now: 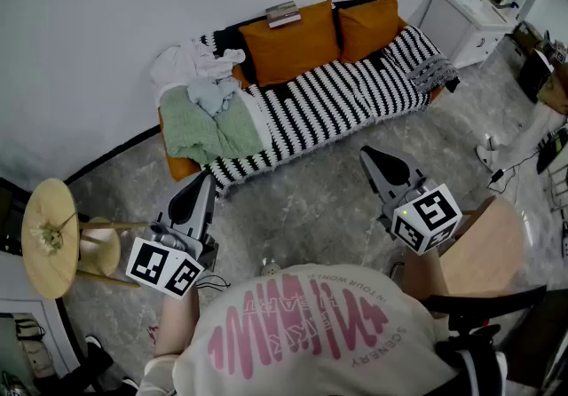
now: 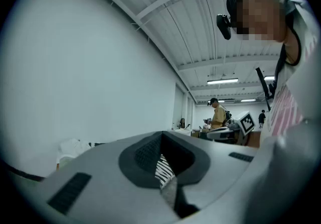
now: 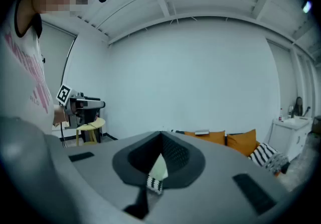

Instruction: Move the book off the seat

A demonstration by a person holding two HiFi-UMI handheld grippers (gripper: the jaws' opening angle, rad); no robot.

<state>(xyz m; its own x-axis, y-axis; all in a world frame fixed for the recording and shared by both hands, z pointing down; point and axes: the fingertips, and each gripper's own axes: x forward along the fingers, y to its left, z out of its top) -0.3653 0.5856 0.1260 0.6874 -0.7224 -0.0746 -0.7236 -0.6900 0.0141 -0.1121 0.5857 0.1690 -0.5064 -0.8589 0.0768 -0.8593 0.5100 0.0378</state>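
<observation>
The book [image 1: 282, 14] lies flat on top of the sofa's back, above the left orange cushion [image 1: 288, 46]; in the right gripper view the book [image 3: 202, 132] shows small and far off. The sofa [image 1: 355, 97] wears a black-and-white striped cover. Both grippers are held level over the grey floor, well short of the sofa. My left gripper [image 1: 204, 178] points at the sofa's left end, jaws closed together, nothing between them. My right gripper [image 1: 367, 154] points toward the striped seat, also shut and empty. In their own views the left gripper [image 2: 161, 135] and right gripper [image 3: 161, 134] show jaws meeting.
A green blanket [image 1: 206, 123] and white clothes [image 1: 191, 64] are heaped on the sofa's left end. A round yellow side table [image 1: 49, 239] stands at my left, a white cabinet [image 1: 466, 23] beyond the sofa's right end, a wooden seat [image 1: 486, 248] beside my right arm. People [image 2: 218, 115] stand far off.
</observation>
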